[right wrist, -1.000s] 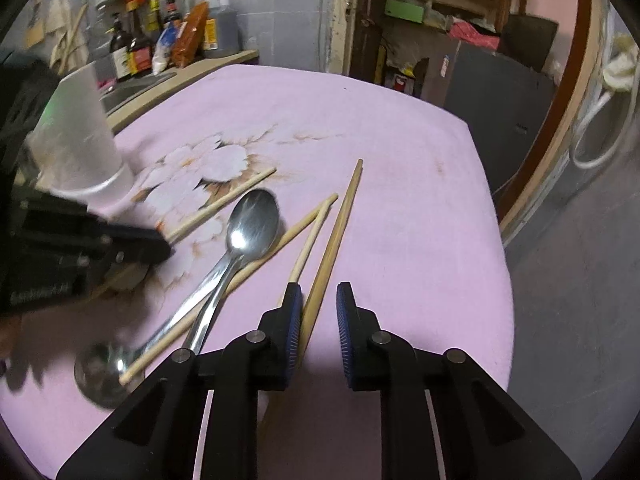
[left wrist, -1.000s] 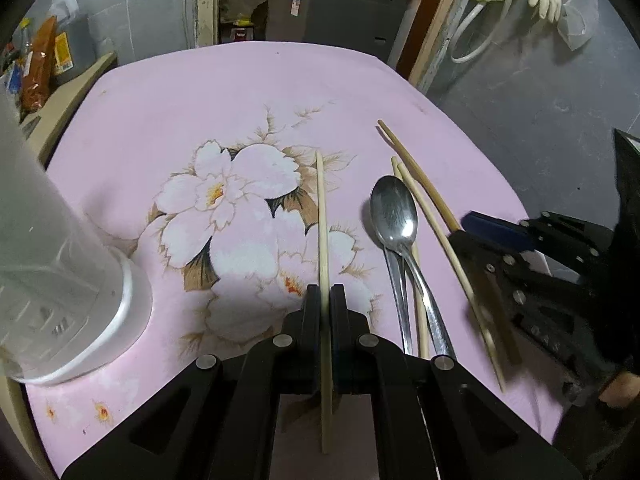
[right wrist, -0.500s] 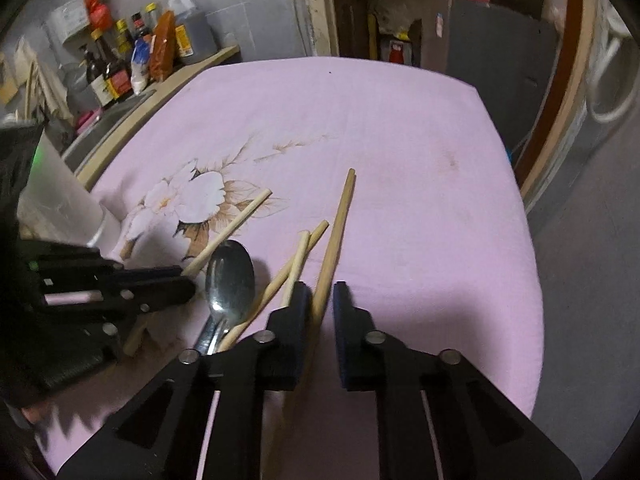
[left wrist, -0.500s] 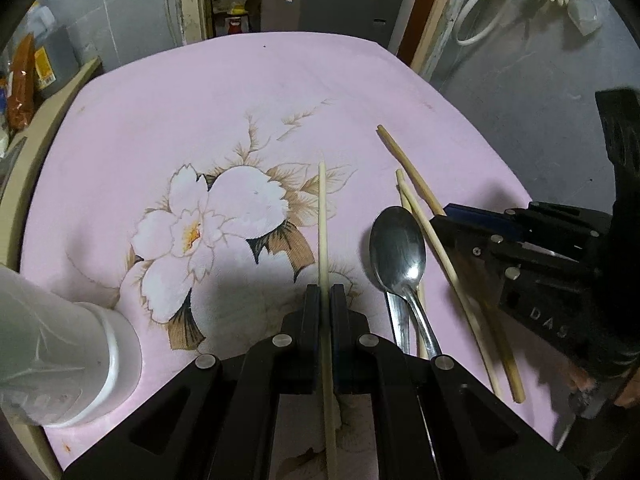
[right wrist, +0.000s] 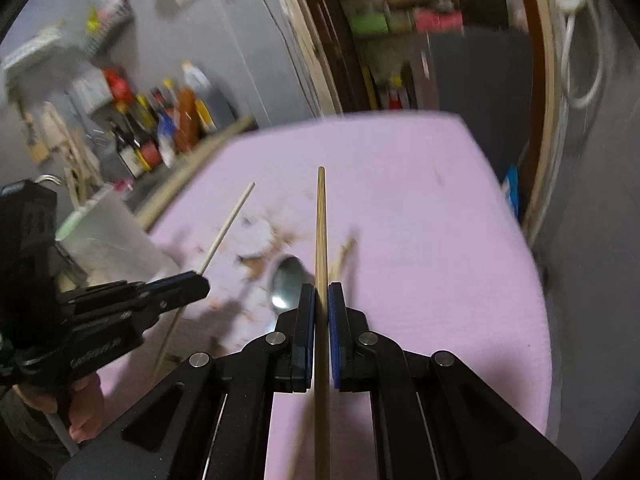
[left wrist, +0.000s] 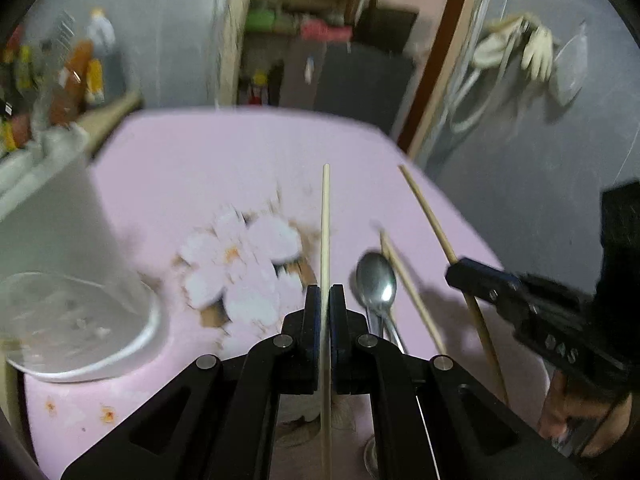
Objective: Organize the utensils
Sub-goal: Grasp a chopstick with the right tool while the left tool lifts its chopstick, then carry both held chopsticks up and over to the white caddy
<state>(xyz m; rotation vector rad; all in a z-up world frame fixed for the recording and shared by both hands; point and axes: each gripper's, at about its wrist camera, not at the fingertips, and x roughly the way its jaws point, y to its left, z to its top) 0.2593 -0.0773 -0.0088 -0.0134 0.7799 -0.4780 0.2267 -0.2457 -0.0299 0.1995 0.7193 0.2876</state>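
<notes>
L gripper (left wrist: 325, 294) clenched on pale chopstick (left wrist: 325, 216), tip at 12 o'clock, raised over pink cloth (left wrist: 224, 160). R gripper (right wrist: 319, 292) clamped on darker chopstick (right wrist: 320, 224), same way. Spoon (left wrist: 376, 280) on cloth between them; clear cup (left wrist: 68, 280) at 9 o'clock of L.

1. A cup (left wrist: 72, 264) stands at the left of the table (left wrist: 208, 160).
2. A spoon (left wrist: 376, 284) lies on the table right of centre, with a chopstick (left wrist: 412, 292) just beside it on the right.
3. The left tongs (left wrist: 325, 300) hold a chopstick (left wrist: 325, 220) left of the spoon.
4. The right tongs (right wrist: 319, 300) hold another chopstick (right wrist: 320, 220) right of the spoon.
5. Bottles (right wrist: 168, 132) stand beyond the table's left edge.
</notes>
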